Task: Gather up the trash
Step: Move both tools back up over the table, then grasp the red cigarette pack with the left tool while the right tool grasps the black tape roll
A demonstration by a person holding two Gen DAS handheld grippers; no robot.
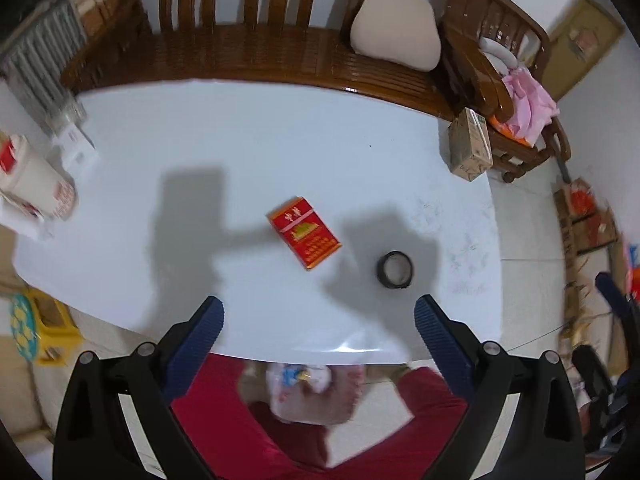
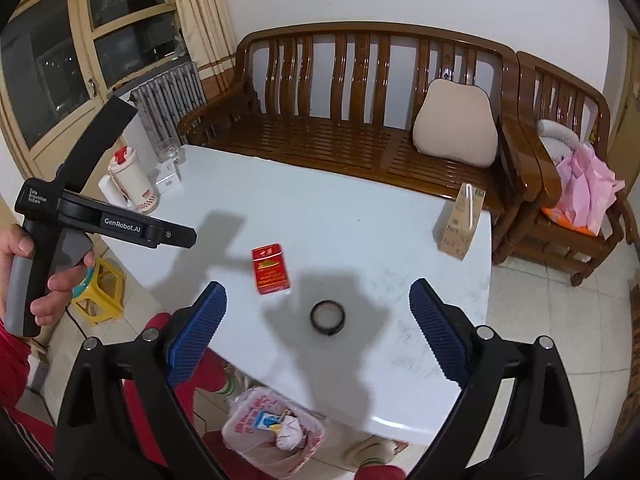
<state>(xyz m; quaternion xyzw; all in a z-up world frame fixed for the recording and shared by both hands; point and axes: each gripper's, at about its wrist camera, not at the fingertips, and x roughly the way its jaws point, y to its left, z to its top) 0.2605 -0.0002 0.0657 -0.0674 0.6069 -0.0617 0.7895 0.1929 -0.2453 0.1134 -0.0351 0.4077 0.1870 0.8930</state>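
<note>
Both claws are hanging wide open with nothing in them: our left gripper [image 1: 319,322] and our right gripper [image 2: 318,306], above the white table [image 2: 360,216]. We are still picking. Going left to right, the red box [image 2: 270,269], tape ring [image 2: 328,317] and small carton [image 2: 460,222] are waiting. Next we think we grab the red box and drop it in the trash bag [image 2: 276,432] below.

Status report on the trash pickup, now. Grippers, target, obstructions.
Left gripper open, empty; right gripper open, empty, both above table. Red cigarette pack and black tape roll untouched; trash bag below the near edge. Nothing blocking.
</note>
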